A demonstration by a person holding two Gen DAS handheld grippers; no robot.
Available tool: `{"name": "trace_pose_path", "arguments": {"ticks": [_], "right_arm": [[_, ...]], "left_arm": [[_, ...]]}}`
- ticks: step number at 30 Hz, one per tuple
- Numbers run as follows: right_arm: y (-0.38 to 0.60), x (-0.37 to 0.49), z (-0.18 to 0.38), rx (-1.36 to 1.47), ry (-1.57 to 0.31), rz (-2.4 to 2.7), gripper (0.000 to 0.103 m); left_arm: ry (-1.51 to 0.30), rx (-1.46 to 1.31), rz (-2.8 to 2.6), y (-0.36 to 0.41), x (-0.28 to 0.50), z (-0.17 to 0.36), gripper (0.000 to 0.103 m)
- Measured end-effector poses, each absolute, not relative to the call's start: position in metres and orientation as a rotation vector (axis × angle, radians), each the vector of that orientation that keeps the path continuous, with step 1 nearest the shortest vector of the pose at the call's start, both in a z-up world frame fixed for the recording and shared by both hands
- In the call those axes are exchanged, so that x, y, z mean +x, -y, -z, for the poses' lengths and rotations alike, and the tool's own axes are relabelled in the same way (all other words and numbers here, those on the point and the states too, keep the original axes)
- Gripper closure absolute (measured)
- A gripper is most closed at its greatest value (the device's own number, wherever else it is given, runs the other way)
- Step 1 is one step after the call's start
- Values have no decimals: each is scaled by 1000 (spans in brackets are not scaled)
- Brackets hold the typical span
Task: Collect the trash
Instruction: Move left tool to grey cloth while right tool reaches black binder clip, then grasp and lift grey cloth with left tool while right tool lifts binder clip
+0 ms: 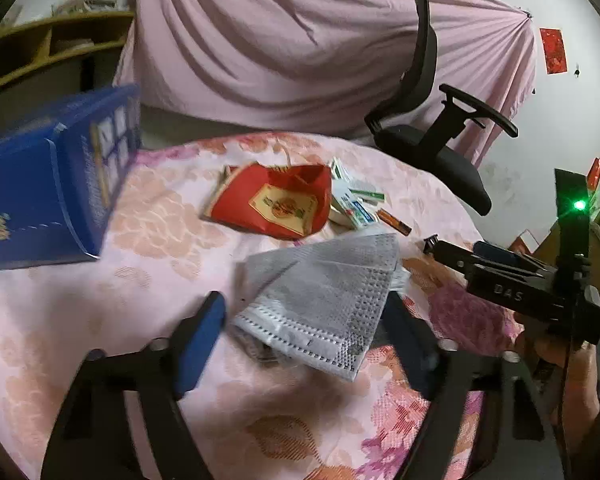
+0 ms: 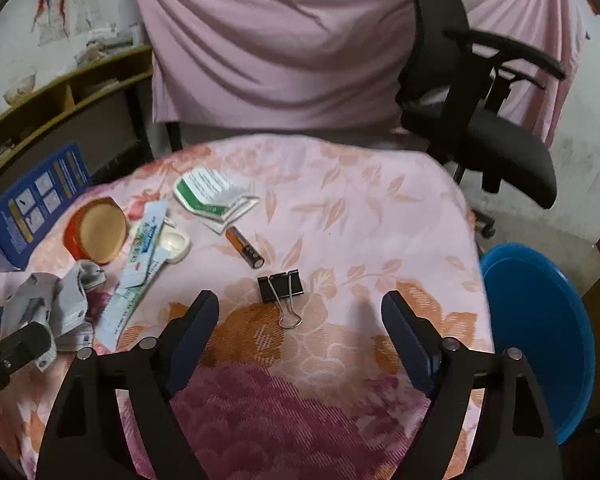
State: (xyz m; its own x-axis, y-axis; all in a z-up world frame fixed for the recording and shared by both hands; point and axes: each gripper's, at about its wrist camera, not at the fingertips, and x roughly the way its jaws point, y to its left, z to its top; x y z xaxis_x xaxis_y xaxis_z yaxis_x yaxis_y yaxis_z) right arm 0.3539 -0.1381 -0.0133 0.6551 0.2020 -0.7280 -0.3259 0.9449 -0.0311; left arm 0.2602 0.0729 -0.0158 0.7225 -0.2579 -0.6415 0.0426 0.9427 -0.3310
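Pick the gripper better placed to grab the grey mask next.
Left. The left gripper is open with the mask lying between its fingers. The right gripper is open over the binder clip, with the mask off to its left.

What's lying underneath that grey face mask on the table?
A darker crumpled edge pokes out under the grey face mask, with the floral tablecloth beneath. What that edge belongs to is covered by the mask.
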Motion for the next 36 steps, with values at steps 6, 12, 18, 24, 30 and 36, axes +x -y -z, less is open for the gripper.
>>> {"name": "trace_pose_path", "arguments": {"ticks": [6,12,18,24,30,36], "right_arm": [[131,366,19,-190,-848,-303,42],[135,371,24,-161,-882,-336,69],[138,367,23,-124,-885,-380,79],[137,353,20,-124,-853,-410,79],[137,325,1,-131,-706,-426,79],[141,297,-17,-121,-550,-447,79]], "left_arm": [[-766,-321,170,-73,263,17,49],[-769,-346,164,-76,263,18,62],[-738,-388,145,-82,258,16,77],[-669,-384,153,-80,251,6,86],[-572,-341,153,-69,237,-6,87],[-478,-319,141,-59,223,-15,87]]}}
